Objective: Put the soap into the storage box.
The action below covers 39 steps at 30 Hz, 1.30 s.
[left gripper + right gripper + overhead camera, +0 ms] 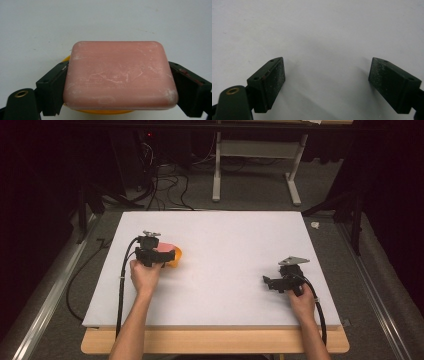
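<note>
While the left gripper point(120, 82) clamps the pink soap bar point(120, 75) between its 2 pads, the bar sits just above a yellow dish point(176, 256) on the left part of the white table point(225, 250). The right gripper point(327, 82) rests well apart at the right, jaws wide with nothing between them.

We see pink soap bar point(120, 75) with whitish scuffs | orange-yellow dish point(176, 256) | white worktop point(225, 250) with pale wood edge | black jaws on both grippers | grey floor point(250, 190)
</note>
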Each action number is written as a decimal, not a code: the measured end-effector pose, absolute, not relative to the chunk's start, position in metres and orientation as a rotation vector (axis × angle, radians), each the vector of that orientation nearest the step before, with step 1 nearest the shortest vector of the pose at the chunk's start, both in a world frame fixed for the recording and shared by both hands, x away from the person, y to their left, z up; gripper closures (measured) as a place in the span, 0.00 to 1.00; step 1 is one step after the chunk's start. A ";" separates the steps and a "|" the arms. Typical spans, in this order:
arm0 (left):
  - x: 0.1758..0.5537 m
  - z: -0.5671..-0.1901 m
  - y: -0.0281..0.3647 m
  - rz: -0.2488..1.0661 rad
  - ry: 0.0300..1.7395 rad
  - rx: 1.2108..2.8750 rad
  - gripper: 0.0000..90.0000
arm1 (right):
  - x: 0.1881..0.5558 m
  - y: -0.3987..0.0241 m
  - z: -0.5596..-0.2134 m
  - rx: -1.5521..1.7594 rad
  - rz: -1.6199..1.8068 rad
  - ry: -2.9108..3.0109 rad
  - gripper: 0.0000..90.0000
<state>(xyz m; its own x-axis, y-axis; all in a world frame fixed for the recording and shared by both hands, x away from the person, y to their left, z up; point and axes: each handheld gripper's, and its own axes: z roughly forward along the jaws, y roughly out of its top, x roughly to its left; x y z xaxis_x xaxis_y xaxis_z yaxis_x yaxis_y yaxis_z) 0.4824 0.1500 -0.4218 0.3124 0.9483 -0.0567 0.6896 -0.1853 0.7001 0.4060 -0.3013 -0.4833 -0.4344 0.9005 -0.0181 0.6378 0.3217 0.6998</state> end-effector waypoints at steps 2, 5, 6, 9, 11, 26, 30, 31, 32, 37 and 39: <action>0.484 -0.423 0.149 0.522 1.449 1.951 0.15 | 0.406 -0.301 -0.483 1.362 0.879 2.187 0.16; 0.486 -0.426 0.148 0.517 1.455 1.958 0.15 | 0.406 -0.301 -0.483 1.362 0.878 2.187 0.16; 0.486 -0.427 0.148 0.518 1.457 1.959 0.15 | 0.406 -0.301 -0.483 1.362 0.879 2.187 0.16; 0.487 -0.428 0.147 0.511 1.461 1.958 0.15 | 0.406 -0.301 -0.483 1.363 0.878 2.187 0.16; 0.488 -0.429 0.147 0.511 1.462 1.958 0.15 | 0.406 -0.301 -0.483 1.362 0.878 2.188 0.16; 0.491 -0.435 0.144 0.509 1.479 1.974 0.15 | 0.406 -0.301 -0.483 1.361 0.878 2.188 0.16; 0.492 -0.436 0.144 0.505 1.483 1.977 0.15 | 0.406 -0.301 -0.483 1.364 0.878 2.187 0.16; 0.492 -0.436 0.144 0.507 1.482 1.979 0.15 | 0.406 -0.301 -0.483 1.364 0.878 2.187 0.16; 0.492 -0.436 0.144 0.508 1.482 1.980 0.15 | 0.406 -0.301 -0.483 1.362 0.878 2.187 0.16; 0.492 -0.437 0.143 0.514 1.481 1.986 0.15 | 0.406 -0.301 -0.483 1.364 0.879 2.187 0.16; 0.492 -0.437 0.142 0.512 1.479 1.996 0.15 | 0.406 -0.301 -0.483 1.364 0.878 2.187 0.16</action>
